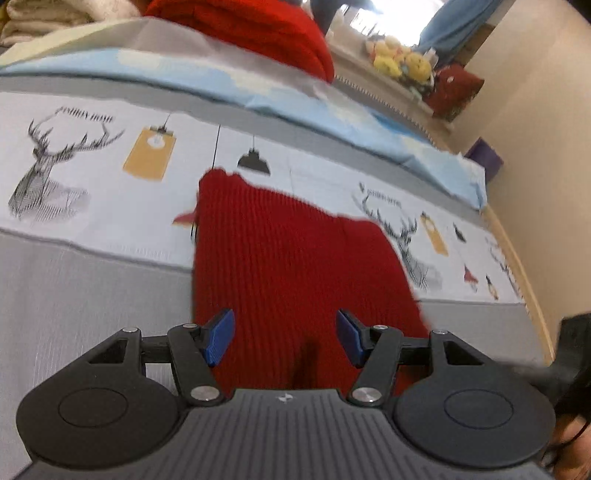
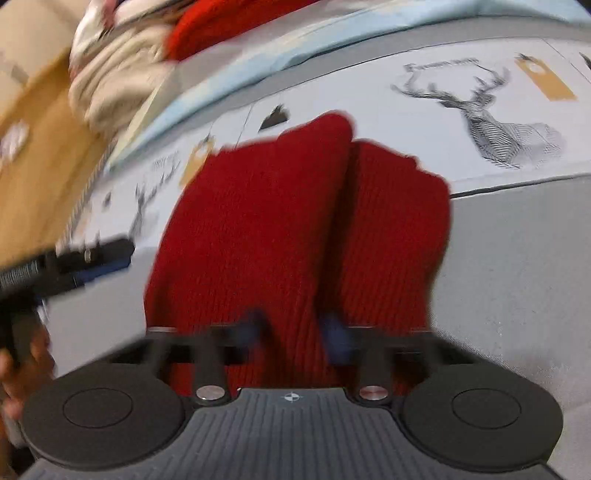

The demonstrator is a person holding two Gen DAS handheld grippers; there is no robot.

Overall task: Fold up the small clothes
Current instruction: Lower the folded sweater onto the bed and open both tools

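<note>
Lying lengthwise straight ahead on the bed (image 1: 92,288), red knit garment (image 1: 280,258) runs away under both: left tongs (image 1: 286,338) wide and empty, right tongs (image 2: 295,332) narrow, seemingly pinching its near edge.

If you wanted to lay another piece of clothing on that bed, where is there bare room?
The plain grey band left of the red knit garment, below the deer-print strip, is free; so is the grey stretch on its other side. It is crowded at the far edge: a red knit pile and cream folded fabric.
</note>
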